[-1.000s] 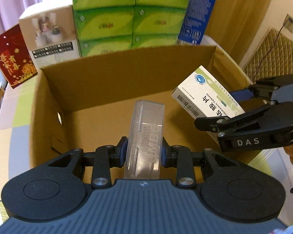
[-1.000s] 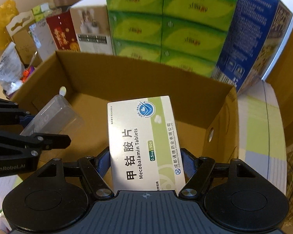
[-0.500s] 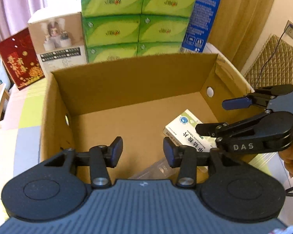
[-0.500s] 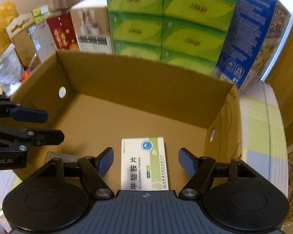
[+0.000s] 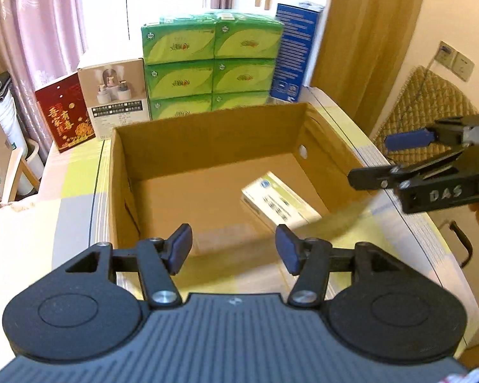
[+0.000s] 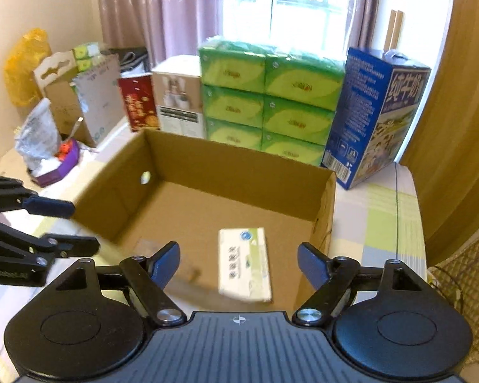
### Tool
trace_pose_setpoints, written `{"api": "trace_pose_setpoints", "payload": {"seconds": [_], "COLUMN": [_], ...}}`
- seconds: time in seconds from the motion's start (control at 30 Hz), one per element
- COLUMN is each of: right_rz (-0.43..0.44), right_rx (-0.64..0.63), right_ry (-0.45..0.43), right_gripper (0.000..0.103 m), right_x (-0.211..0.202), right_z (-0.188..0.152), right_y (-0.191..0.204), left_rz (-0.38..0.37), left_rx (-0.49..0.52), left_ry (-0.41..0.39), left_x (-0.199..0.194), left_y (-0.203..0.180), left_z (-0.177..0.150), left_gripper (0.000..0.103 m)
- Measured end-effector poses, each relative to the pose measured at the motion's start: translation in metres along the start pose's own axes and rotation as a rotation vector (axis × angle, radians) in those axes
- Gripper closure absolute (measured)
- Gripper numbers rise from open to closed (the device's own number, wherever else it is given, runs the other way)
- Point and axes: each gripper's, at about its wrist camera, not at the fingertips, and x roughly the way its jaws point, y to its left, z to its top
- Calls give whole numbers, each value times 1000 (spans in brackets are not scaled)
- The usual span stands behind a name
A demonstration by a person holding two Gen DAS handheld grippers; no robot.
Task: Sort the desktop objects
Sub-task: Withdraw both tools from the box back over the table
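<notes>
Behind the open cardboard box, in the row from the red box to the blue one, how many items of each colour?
green tissue packs: 6
red box: 1
white box: 1
blue box: 1
Total: 9

Motion blur is smearing the print on the white-and-green cardboard medicine box (image 6: 244,265) lying between the right fingers (image 6: 166,263); the brown cardboard box's near wall (image 5: 239,268) is hiding the floor beneath the left fingers (image 5: 180,249).

Medicine box (image 6: 244,265) flat in cardboard box (image 6: 239,166), tissue packs (image 6: 268,95) stacked behind.
</notes>
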Motion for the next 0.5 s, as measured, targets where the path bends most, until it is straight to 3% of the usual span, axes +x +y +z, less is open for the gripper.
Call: {"api": "trace_pose_setpoints", "payload": {"seconds": [0.33, 0.5], "right_rz": [75, 84], "right_rx": [28, 39], "right_ry": [-5, 4], "right_gripper": [12, 8], "right_x": [-73, -92], "right_z": [-82, -134], "right_y": [47, 73], "left_rz": [17, 38], "left_rx": [-63, -138], "left_ry": [-5, -14], "left_x": [-70, -92], "left_y": [-16, -17], "left_z": [-87, -137], "left_gripper": [22, 16]}}
